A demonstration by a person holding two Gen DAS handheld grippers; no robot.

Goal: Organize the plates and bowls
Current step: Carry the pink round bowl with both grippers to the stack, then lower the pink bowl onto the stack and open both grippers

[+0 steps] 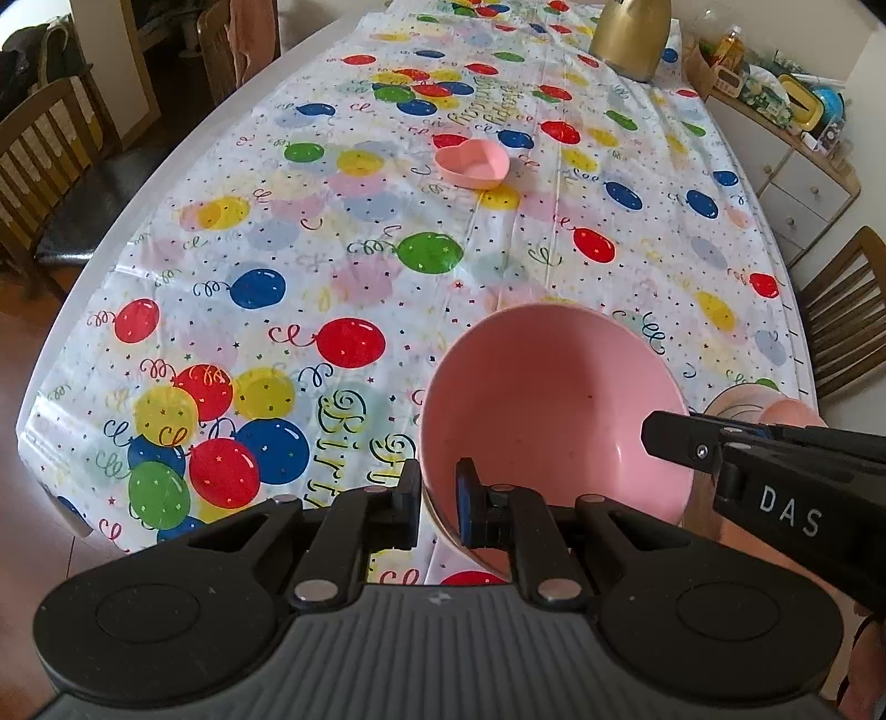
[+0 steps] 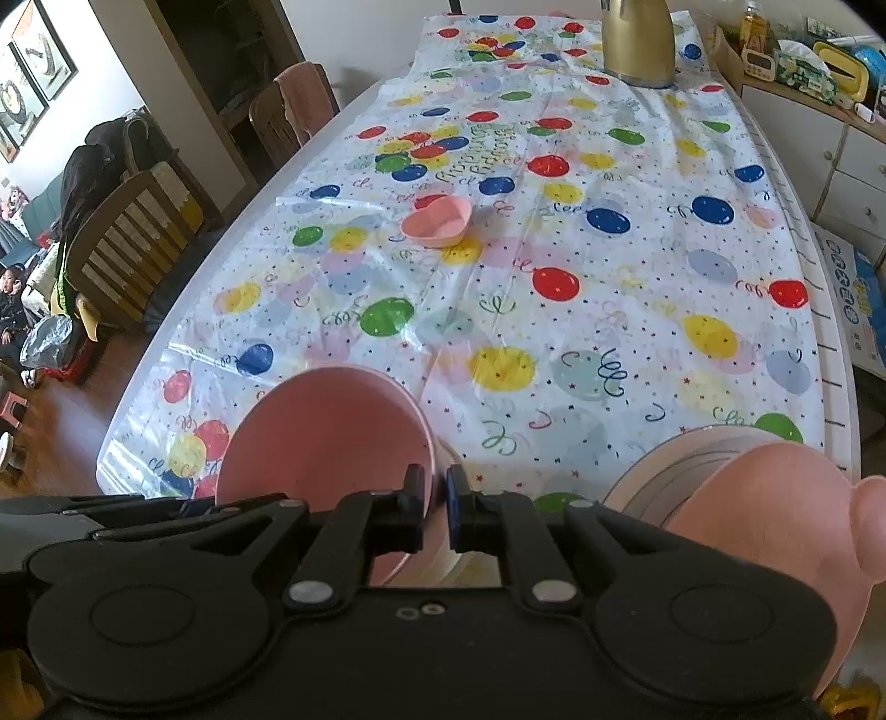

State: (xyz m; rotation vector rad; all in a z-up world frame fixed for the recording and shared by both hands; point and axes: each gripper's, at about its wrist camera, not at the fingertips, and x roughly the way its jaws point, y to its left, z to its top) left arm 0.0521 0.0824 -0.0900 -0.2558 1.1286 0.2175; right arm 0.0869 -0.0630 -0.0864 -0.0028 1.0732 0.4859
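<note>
My left tool (image 1: 436, 487) and my right tool (image 2: 440, 493) each clench opposite sides of the rim of the pink bowl (image 1: 548, 415), tilted above the table's (image 1: 183, 166) near edge. A heart-shaped pink dish (image 1: 472, 162) sits mid-table, well apart.

Big bowl (image 1: 548, 410) nearest, heart dish (image 1: 472, 162) mid-table beyond, kettle (image 1: 631, 36) at far end
</note>
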